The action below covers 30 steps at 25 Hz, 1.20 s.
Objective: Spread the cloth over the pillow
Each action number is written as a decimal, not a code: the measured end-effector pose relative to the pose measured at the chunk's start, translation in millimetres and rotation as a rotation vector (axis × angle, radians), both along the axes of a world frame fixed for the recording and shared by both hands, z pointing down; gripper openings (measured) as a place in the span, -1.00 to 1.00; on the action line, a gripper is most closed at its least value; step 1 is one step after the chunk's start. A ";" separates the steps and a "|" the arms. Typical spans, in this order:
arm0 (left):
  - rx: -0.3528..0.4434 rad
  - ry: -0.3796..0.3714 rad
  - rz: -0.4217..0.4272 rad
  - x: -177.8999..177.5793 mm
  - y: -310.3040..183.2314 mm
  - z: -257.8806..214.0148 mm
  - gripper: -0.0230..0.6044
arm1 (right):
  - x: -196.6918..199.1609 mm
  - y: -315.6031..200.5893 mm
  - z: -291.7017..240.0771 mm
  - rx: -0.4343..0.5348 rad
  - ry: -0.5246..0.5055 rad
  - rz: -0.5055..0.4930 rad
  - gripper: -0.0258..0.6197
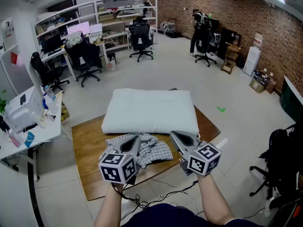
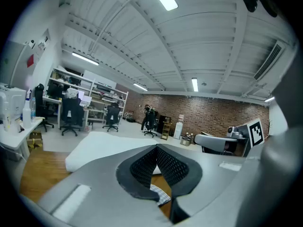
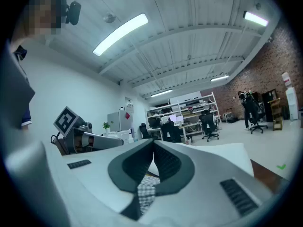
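Note:
A white pillow point(image 1: 150, 110) lies on the far half of a wooden table point(image 1: 90, 143). A crumpled grey checked cloth point(image 1: 154, 149) sits at the pillow's near edge. My left gripper point(image 1: 136, 140) hovers over the cloth's left part, shut with nothing between its fingers. My right gripper point(image 1: 173, 135) hangs at the cloth's right edge, also shut and empty. In the left gripper view the jaws point(image 2: 156, 147) meet, with the cloth point(image 2: 159, 194) below and the pillow point(image 2: 102, 144) beyond. The right gripper view shows closed jaws point(image 3: 154, 143) above the cloth point(image 3: 147, 189).
A white desk point(image 1: 28, 129) with bottles and a machine stands left of the table. Cables point(image 1: 156, 195) trail on the floor by my legs. A black chair point(image 1: 279, 160) is at the right. Office chairs, shelves and a person point(image 1: 199, 25) are far off.

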<state>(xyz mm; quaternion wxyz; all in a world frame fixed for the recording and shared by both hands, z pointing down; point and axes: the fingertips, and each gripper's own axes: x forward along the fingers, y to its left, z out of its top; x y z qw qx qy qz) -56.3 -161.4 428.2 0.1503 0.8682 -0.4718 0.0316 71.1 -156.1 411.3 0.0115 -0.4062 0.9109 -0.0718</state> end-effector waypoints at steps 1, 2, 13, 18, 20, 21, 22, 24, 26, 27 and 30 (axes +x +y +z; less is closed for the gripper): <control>0.003 -0.009 -0.005 -2.5 -2.5 0.2 -0.91 | -0.5 -1.6 1.9 -0.002 0.003 -0.002 -0.92; 0.006 -0.018 -0.011 -5.1 -5.3 0.2 -0.91 | -1.1 -3.2 3.7 -0.004 0.005 -0.005 -0.92; 0.014 -0.054 -0.136 -33.8 -22.3 -3.6 -0.91 | -21.1 -13.6 50.2 -0.060 0.144 -0.110 -0.82; -0.032 -0.045 -0.142 -44.5 -29.9 18.5 -0.91 | -45.5 -35.9 80.9 -0.123 0.195 -0.155 -0.82; -0.059 -0.041 -0.125 -47.3 -36.7 31.0 -0.91 | -54.8 -50.9 93.7 -0.145 0.224 -0.147 -0.68; -0.071 -0.040 -0.117 -49.4 -39.2 37.1 -0.91 | -60.8 -56.7 101.0 -0.157 0.244 -0.148 -0.56; -0.082 -0.038 -0.110 -51.5 -41.6 43.1 -0.91 | -66.6 -62.1 108.8 -0.167 0.269 -0.151 -0.55; -0.105 -0.026 -0.095 -53.8 -46.9 54.7 -0.91 | -76.1 -74.1 126.2 -0.186 0.329 -0.161 -0.50; -0.126 -0.019 -0.079 -56.3 -51.5 66.0 -0.91 | -86.0 -85.5 145.7 -0.211 0.381 -0.173 -0.38; -0.136 -0.017 -0.072 -58.8 -53.8 70.8 -0.91 | -92.1 -90.3 155.6 -0.225 0.403 -0.180 -0.37; -0.157 -0.016 -0.043 -65.8 -60.1 80.5 -0.91 | -107.1 -101.9 186.2 -0.263 0.483 -0.195 -0.20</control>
